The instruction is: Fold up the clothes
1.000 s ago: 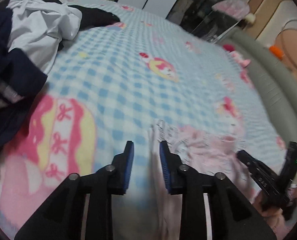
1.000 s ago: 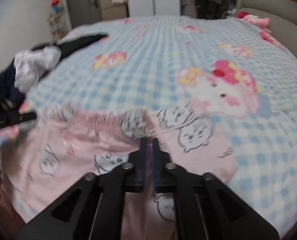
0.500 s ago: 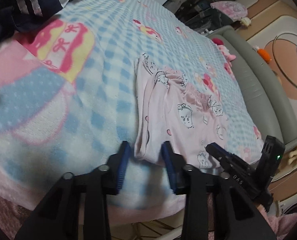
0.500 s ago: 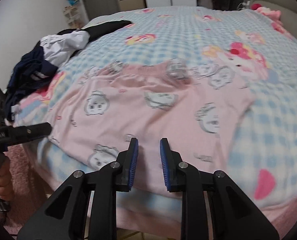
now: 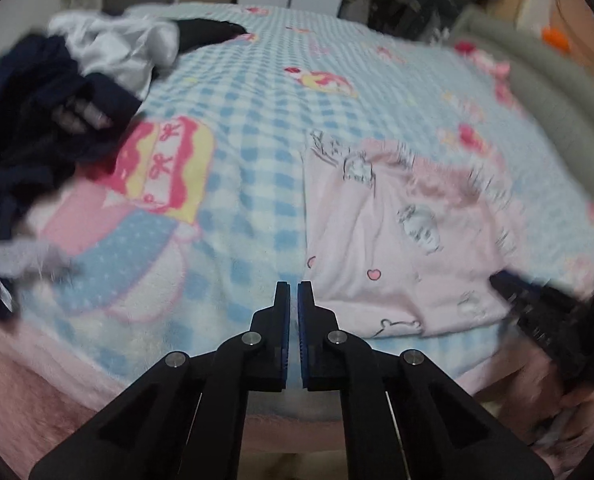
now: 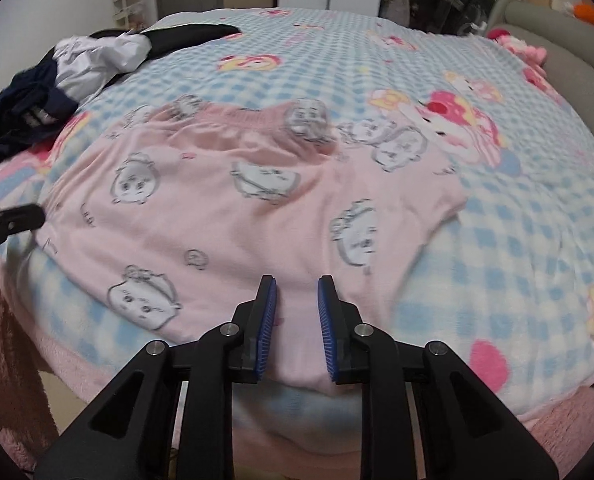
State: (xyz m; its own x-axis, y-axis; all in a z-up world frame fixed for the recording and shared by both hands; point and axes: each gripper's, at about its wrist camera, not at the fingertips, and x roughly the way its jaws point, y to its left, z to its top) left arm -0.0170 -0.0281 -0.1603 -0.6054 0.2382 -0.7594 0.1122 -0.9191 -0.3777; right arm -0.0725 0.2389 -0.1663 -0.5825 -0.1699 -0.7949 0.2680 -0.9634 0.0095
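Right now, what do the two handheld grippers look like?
Both the left gripper and right gripper are matte black, with angular linkage arms joined by silver round pins. Their fingers carry ribbed blue pads on the inner faces.

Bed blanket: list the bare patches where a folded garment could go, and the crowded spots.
Free: the checked blanket beyond the pink pajama shorts toward the far edge, and the stretch on their right. Also the strip between the shorts and the dark clothes pile. Crowded: the pile's corner and the near edge under the shorts.
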